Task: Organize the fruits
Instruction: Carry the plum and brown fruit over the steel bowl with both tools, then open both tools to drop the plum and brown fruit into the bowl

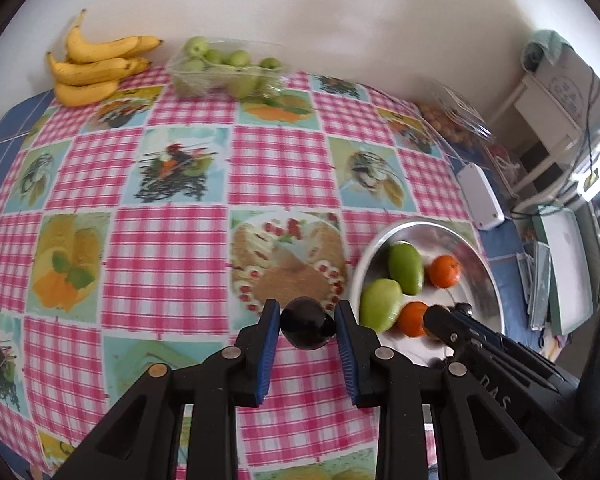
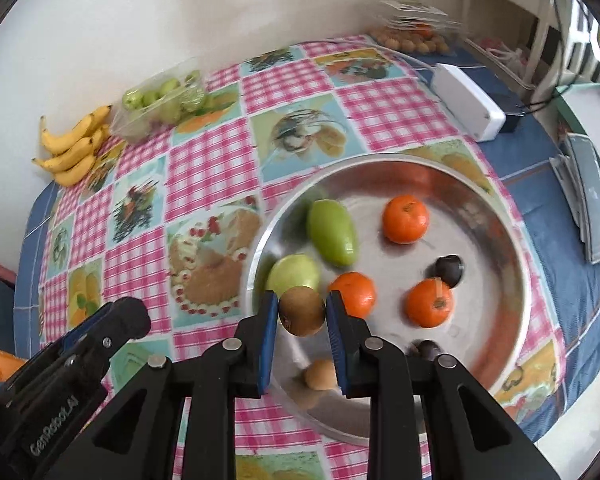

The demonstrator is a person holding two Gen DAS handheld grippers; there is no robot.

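Observation:
My left gripper (image 1: 307, 320) is shut on a dark plum (image 1: 307, 328) above the checked tablecloth, just left of the round metal tray (image 1: 420, 228). My right gripper (image 2: 302, 308) is shut on a brown kiwi (image 2: 302, 311) above the tray's (image 2: 496, 208) near left part. In the tray lie two green mangoes (image 2: 332, 232), three oranges (image 2: 405, 219), two dark plums (image 2: 449, 270) and another kiwi (image 2: 320, 374). The left gripper's body shows at lower left of the right wrist view (image 2: 112, 328).
A bunch of bananas (image 1: 96, 66) and a clear box of green fruits (image 1: 224, 68) stand at the table's far edge by the wall. A clear box of small brown fruits (image 2: 412, 38) and a white device (image 2: 468, 102) lie far right.

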